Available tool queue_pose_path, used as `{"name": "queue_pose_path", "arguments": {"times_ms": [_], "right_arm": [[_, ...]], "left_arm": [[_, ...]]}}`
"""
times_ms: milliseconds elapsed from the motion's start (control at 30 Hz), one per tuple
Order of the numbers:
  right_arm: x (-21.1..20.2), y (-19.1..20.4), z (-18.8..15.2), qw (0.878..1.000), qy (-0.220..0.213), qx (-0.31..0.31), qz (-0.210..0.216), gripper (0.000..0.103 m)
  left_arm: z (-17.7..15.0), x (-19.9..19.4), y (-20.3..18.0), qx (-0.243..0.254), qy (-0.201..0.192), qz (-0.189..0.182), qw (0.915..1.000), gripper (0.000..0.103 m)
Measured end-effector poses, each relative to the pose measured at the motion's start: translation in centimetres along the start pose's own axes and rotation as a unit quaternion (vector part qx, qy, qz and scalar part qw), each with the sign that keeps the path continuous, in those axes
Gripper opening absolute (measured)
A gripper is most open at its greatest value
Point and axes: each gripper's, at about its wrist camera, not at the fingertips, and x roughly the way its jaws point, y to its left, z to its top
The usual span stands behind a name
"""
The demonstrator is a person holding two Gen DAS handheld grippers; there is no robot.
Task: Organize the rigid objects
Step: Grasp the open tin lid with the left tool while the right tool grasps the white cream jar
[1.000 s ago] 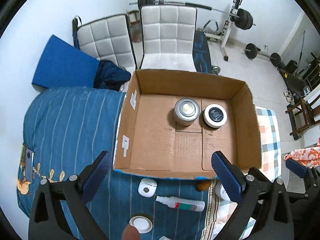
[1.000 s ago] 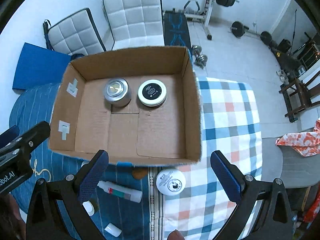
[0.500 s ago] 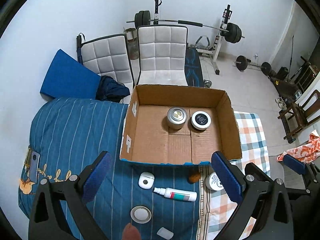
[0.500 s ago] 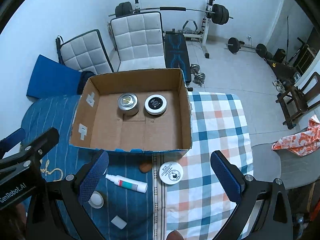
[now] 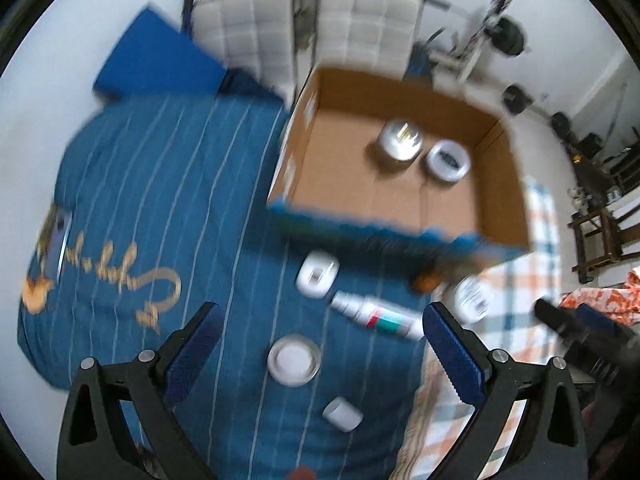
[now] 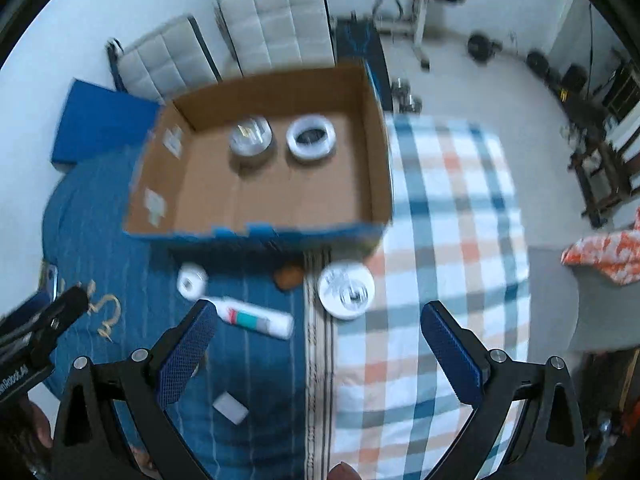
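Both tools hang above a bed with nothing in them. The left gripper (image 5: 320, 344) has its jaws spread wide and empty, and the right gripper (image 6: 318, 344) is equally wide and empty.

The step in hand looks like choosing the next loose item to put in the cardboard box (image 6: 376, 168), where 2 round tins already stand side by side near the far wall: a silver tin (image 6: 251, 140) and a white-rimmed tin (image 6: 311, 138).

To do it well, each tool should probably drop straight over one item, centre it between the pads and close only once it sits squarely across them. The round, flat pieces could slip out sideways on the soft bedding, so a low, level approach seems wise.

For the left tool, the round white lid (image 5: 294, 360) lies just ahead, between its fingers, with a small white cap (image 5: 342, 414) nearer and to the right. The tube (image 5: 376, 316) lies slanted further on, and the white case (image 5: 317, 279) lies close to the box's front wall.

For the right tool, the white round tin (image 6: 346, 289) sits ahead, between its fingers, near the box front, beside a small brown object (image 6: 289, 276).
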Motion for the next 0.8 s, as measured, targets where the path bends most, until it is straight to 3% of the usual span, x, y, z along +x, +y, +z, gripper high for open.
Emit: {"name": "queue_pose_path", "arguments": {"times_ms": [167, 400, 500, 633, 733, 800], "right_arm": [[7.9, -2.6, -0.3, 0.997, 0.067, 0.021, -0.007, 0.103], [16.3, -3.8, 0.3, 0.991, 0.123, 0.060, 0.001, 0.102], [18.8, -4.1, 0.3, 0.987, 0.140, 0.084, 0.009, 0.095], [20.9, -4.2, 0.2, 0.983, 0.159, 0.095, 0.009, 0.073], [20.9, -4.2, 0.0, 0.984, 0.155, 0.092, 0.006, 0.072], [20.8, -4.3, -0.6, 0.983, 0.162, 0.084, 0.006, 0.072]], "left_arm": [[-3.5, 6.5, 2.9, -0.036, 0.081, 0.022, 0.9958, 0.102], [-7.8, 14.5, 5.4, -0.089, 0.181, 0.021, 0.9791, 0.102], [-8.7, 16.7, 5.7, -0.099, 0.209, 0.021, 0.9727, 0.102], [-9.6, 18.7, 5.6, -0.103, 0.232, 0.019, 0.9671, 0.102], [-10.2, 20.1, 5.4, -0.108, 0.250, 0.015, 0.9620, 0.102], [-10.4, 20.6, 5.4, -0.115, 0.254, 0.009, 0.9602, 0.095]]}}
